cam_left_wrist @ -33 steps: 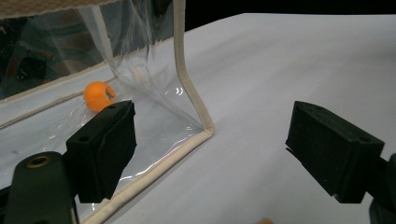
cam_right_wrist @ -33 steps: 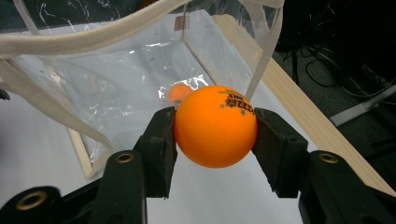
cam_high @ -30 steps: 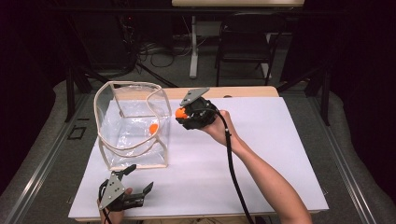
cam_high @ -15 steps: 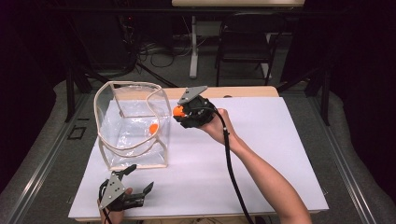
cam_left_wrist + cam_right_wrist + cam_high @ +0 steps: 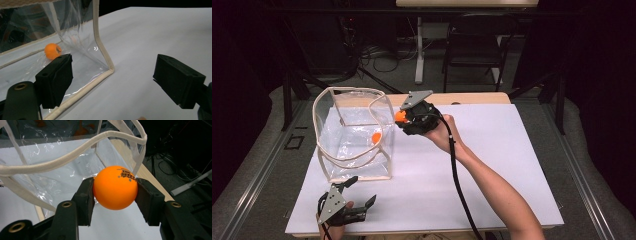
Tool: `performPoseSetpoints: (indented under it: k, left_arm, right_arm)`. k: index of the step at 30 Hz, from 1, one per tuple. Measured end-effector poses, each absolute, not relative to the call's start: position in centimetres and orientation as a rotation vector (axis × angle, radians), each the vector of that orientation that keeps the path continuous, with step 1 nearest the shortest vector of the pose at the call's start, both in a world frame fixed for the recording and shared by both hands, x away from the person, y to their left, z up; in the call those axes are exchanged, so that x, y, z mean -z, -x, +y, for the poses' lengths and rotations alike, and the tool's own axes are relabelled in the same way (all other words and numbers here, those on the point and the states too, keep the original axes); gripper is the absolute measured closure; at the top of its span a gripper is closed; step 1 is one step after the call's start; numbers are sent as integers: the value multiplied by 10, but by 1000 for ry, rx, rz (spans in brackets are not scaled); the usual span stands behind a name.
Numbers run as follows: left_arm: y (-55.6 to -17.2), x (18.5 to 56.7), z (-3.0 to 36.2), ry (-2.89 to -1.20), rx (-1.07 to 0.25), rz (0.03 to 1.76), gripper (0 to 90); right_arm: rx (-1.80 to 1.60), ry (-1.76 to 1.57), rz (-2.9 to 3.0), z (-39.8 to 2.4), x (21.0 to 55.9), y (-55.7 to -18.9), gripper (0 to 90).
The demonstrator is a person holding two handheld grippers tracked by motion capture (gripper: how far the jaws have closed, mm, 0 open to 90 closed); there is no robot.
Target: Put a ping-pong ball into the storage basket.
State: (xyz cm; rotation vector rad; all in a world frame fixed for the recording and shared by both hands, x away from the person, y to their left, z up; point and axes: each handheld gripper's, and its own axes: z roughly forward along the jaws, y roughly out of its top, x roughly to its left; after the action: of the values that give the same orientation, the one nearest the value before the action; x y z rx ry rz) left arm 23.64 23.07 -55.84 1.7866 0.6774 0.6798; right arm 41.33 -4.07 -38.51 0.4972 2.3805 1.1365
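The right gripper (image 5: 401,118) clamps an orange ball (image 5: 115,187) between its fingers (image 5: 85,200), just right of the clear bag's (image 5: 354,135) upper rim. A second orange ball (image 5: 52,51) lies inside the bag. The left gripper (image 5: 359,192) rests on the white tabletop (image 5: 492,170) near the bag's near-right corner, fingers (image 5: 56,77) spread apart with nothing between them.

White-covered table (image 5: 492,165) with a clear plastic bag (image 5: 354,135) near its far left corner

orange ball (image 5: 115,187) clamped, beside clear bag (image 5: 57,177)
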Motion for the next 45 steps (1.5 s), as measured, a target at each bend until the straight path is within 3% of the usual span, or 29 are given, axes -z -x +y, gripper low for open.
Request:
performPoseSetpoints:
  k: [45]
  left_arm:
    - [-236, 558, 231, -1784, -682, 675, 157]
  right_arm:
    - [-1205, -436, 2346, -19, 364, -407, 508]
